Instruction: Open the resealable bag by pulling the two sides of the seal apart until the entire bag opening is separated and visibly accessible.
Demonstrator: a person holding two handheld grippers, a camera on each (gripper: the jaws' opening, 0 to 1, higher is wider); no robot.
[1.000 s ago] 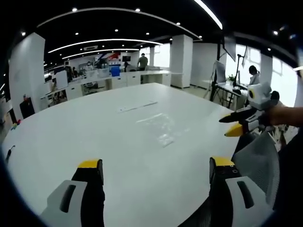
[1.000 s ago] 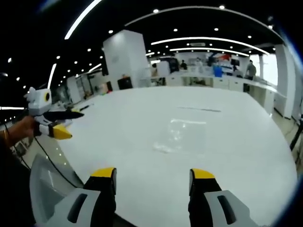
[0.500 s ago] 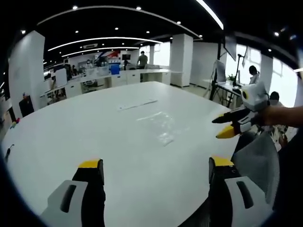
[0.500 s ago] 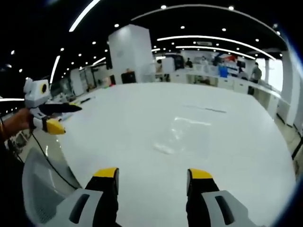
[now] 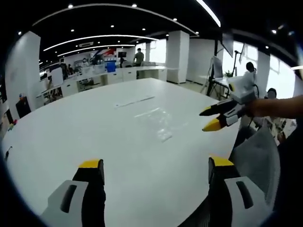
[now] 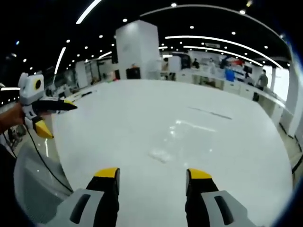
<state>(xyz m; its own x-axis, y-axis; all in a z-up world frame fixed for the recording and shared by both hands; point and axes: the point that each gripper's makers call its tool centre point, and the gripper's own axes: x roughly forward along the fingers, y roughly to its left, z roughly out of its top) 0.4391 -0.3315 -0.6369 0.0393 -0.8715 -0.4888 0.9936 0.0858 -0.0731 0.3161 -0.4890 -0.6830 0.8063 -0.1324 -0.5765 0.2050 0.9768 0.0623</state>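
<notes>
We held both tongs, left (image 5: pixel 156 169) and right (image 6: pixel 154 176), released; the bag (image 5: pixel 158 124), at 12 o'clock on the bench (image 5: pixel 71 132), remained untouched and seemingly sealed.

both tongs, left (image 5: pixel 156 166) and right (image 6: pixel 152 171), gape (nothing held).

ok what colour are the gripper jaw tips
Yellow, on black jaws; clearest on the right gripper in the right gripper view.
</notes>
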